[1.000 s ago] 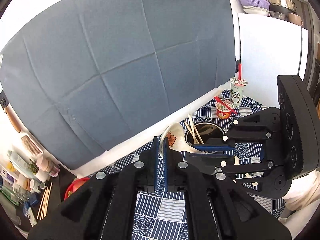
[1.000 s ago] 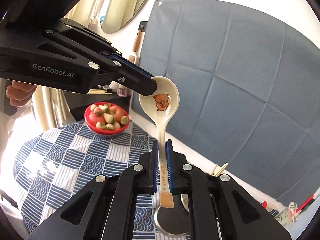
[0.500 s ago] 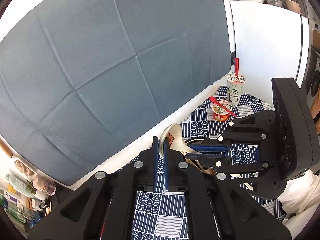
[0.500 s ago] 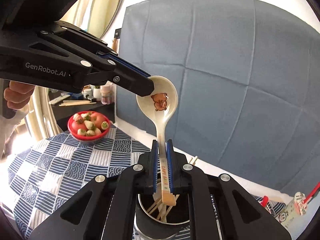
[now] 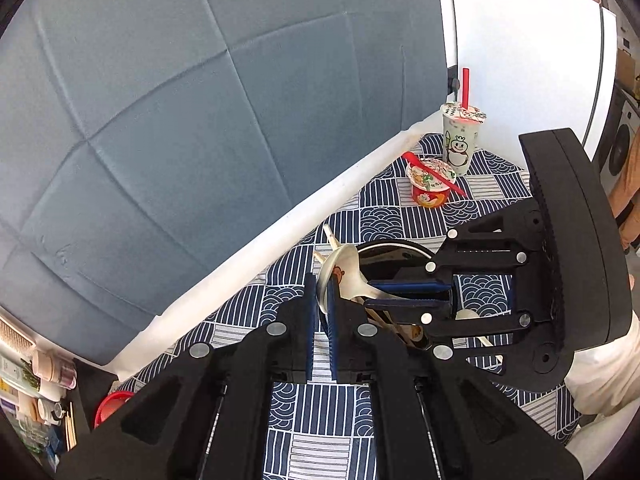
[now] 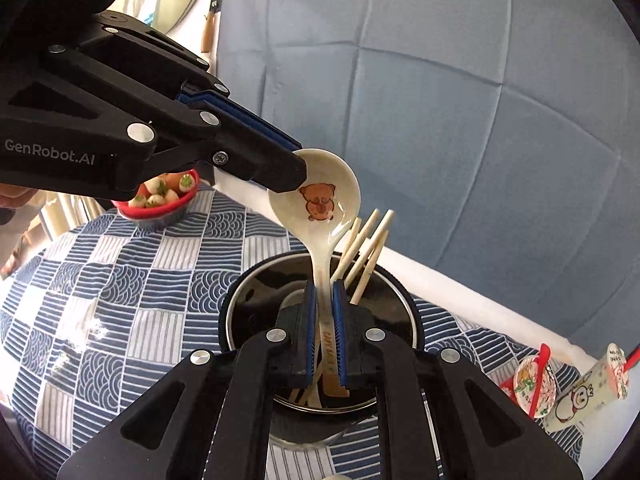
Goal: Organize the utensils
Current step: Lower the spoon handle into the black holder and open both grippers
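A white ceramic spoon with a bear print is held by both grippers over a round metal utensil holder. My right gripper is shut on the spoon's handle, whose end dips inside the holder. My left gripper comes in from the upper left and is shut on the rim of the spoon's bowl. Several wooden chopsticks lean in the holder just behind the spoon. In the left wrist view the left gripper pinches the spoon and the right gripper crosses the holder.
A red bowl of strawberries stands on the blue-and-white patterned tablecloth at the left. A small cup with a red spoon and a drink cup with a red straw stand at the far right. A grey-blue cloth backdrop runs behind the table.
Both grippers have come down together with the spoon. Its handle end, earlier above the table, now reaches into the holder beside the chopsticks.
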The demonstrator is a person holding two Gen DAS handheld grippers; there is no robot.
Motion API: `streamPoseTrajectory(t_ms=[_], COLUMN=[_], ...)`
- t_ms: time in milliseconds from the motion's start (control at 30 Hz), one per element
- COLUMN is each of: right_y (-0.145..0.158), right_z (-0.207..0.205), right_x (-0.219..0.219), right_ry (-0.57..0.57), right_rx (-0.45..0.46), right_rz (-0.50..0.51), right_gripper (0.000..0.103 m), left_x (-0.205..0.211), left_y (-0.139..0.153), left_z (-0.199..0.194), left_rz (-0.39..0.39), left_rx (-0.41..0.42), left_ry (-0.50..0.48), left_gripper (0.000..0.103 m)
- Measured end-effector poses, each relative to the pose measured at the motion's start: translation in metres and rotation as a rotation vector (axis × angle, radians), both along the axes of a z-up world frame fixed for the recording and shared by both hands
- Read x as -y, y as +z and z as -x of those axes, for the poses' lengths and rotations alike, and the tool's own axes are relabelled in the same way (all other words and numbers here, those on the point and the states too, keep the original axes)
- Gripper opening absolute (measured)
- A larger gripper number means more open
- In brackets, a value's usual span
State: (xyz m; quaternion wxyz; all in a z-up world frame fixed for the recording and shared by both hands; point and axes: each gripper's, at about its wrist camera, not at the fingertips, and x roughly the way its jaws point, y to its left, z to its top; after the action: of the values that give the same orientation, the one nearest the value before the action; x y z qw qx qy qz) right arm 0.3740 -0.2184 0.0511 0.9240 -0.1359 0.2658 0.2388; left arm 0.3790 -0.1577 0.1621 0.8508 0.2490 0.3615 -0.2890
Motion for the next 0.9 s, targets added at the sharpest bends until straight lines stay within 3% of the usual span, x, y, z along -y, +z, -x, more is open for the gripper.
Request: streamPoseTrajectory(t_ms=[233,433,567,700,767,800,867,900], right_y=[-0.002,0.002,0.001,0.000,0.003,0.005,0.010,0.013], right_z=[-0.017,-0.037,-0.037,-0.024,-0.018,-0.014,-0.008,-0.003], right_x=[-0.003,-0.006,-0.008,-0.012,-0.011,-0.010,-0.008,-0.007], right_ry=[0.009,0.029,0.025,0.025,0.004,-0.002,-0.004,-0.005], right_rx=[-0.152,-0.284,-0.304,-0.243,-0.212,-0.193,-0.166,-0.156], right_rz=[0.067,0.118,0.130,0.166,0.180,0.182,0.167,0.160], right_gripper=[0.009,0.010,0.010,0.012,0.024,0.030,0.054,0.056], left_x=[-0.003,0.007,0.013,0.007,-0.002,-0.006,-0.016,-0.022], left_y=[-0.014,-0.017,-0.020,-0.019,-0.016,-0.014,-0.008,-0.005], left_z=[-0.007,-0.010,-0.011,-0.007,-0.006,-0.004,-0.001,0.002], left_rz=[0.020,-0.023,-0.021,0.014,0.041,0.057,0.087,0.106], left_rx=[-0.057,-0.085,-0.115,-0.126,-0.119,-0.109,-0.094,-0.087], left_ry=[-0.010,-0.025,-0.042,-0.048,-0.037,-0.027,-0.007,0.000], left_gripper=[0.006,0.006,0.007,0.007,0.008,0.014,0.032,0.042])
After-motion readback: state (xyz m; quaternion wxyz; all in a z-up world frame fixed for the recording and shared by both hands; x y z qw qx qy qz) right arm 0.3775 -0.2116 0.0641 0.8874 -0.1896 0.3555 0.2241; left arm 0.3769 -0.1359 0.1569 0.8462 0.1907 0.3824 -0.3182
